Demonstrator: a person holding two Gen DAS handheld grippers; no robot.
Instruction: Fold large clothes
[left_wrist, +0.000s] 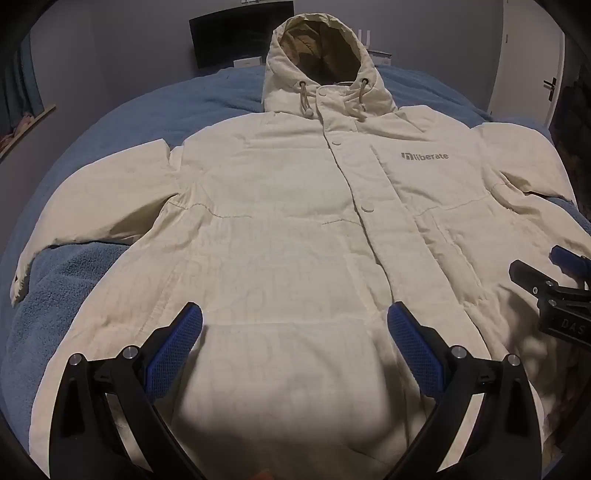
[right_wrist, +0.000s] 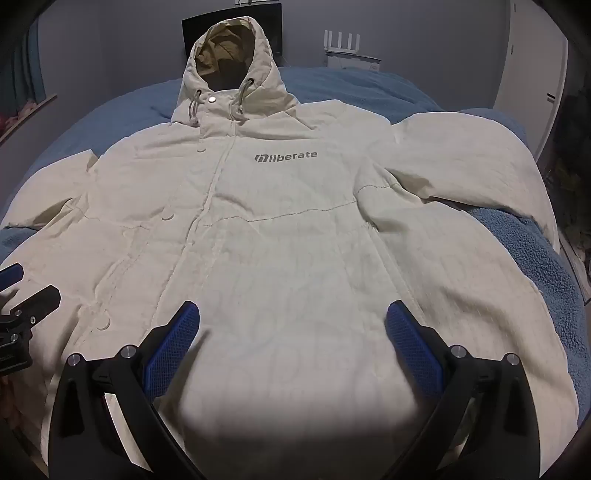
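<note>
A cream hooded jacket (left_wrist: 288, 229) with a "liberate" logo lies flat, front up, on a blue blanket (left_wrist: 155, 110); its hood points away and both sleeves spread out. It also shows in the right wrist view (right_wrist: 280, 240). My left gripper (left_wrist: 294, 325) is open and empty above the jacket's lower left half. My right gripper (right_wrist: 293, 323) is open and empty above the lower right half. Each gripper shows at the edge of the other's view: the right gripper (left_wrist: 554, 280), the left gripper (right_wrist: 22, 295).
The blue blanket (right_wrist: 535, 266) covers a bed. A dark screen (left_wrist: 229, 40) and a white router (right_wrist: 351, 48) stand behind the bed. A white door (left_wrist: 532, 55) is at the right. A wooden ledge (left_wrist: 26, 129) is at the left.
</note>
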